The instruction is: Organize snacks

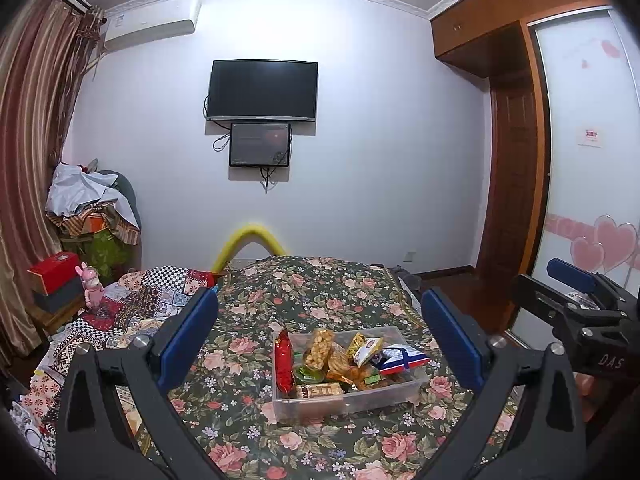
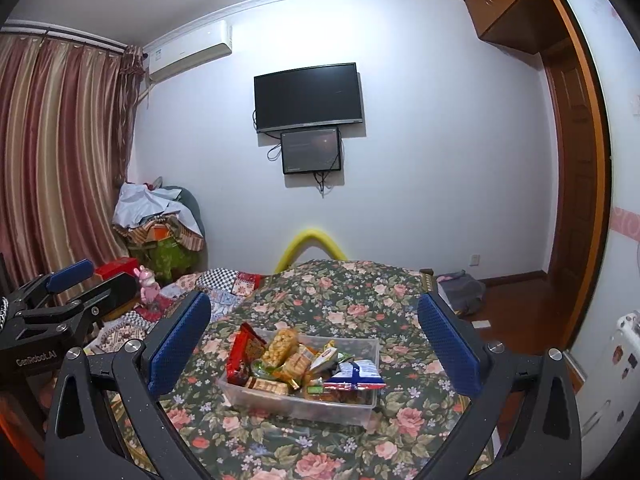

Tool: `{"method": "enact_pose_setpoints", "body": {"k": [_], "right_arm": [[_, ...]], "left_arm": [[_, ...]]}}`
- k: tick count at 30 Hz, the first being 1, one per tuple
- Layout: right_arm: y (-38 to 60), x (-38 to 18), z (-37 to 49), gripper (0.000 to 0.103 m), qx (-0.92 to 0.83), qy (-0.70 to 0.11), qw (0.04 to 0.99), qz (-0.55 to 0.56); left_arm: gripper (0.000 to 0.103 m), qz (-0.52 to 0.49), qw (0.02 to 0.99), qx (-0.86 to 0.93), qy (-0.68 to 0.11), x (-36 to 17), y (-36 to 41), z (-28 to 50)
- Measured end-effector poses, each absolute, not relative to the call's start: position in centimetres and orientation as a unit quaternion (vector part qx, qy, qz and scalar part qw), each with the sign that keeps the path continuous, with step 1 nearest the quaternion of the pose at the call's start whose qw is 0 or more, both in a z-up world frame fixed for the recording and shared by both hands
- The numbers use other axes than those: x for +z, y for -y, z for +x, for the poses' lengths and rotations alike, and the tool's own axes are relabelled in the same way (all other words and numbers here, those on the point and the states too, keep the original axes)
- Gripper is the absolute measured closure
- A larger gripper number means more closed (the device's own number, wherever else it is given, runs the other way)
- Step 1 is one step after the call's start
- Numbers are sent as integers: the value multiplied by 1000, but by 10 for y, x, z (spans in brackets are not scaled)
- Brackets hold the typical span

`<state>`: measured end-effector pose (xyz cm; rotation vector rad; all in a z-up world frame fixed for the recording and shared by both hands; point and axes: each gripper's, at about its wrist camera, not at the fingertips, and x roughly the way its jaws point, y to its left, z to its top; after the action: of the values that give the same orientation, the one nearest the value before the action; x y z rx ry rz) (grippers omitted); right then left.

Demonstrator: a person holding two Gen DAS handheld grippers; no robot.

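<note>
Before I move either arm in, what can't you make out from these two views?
- Bottom layer of the clear bin: both views, buried under the upper snacks.
- Print on the blue-and-white packet: both views, too small and blurred.
- Bed cover near edge: cut off by the frame and hidden behind the open jaws of the left gripper and right gripper.

My left gripper [image 1: 320, 336] is wide open, nothing held, above the floral bedspread [image 1: 248, 360]. Clear plastic bin [image 1: 320, 402] sits between the fingers in view, packed with snacks: red packet [image 1: 283, 364] upright at its left wall. Right gripper [image 1: 576, 292] at right edge.
</note>
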<state>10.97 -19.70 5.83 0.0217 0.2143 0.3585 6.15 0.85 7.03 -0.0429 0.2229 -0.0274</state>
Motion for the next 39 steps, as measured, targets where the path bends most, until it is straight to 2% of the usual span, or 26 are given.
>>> {"method": "enact_pose_setpoints", "body": {"k": [39], "right_arm": [[201, 60, 108, 0, 171, -106, 979, 16]], "left_arm": [[0, -17, 993, -34, -112, 64, -2, 66]]}}
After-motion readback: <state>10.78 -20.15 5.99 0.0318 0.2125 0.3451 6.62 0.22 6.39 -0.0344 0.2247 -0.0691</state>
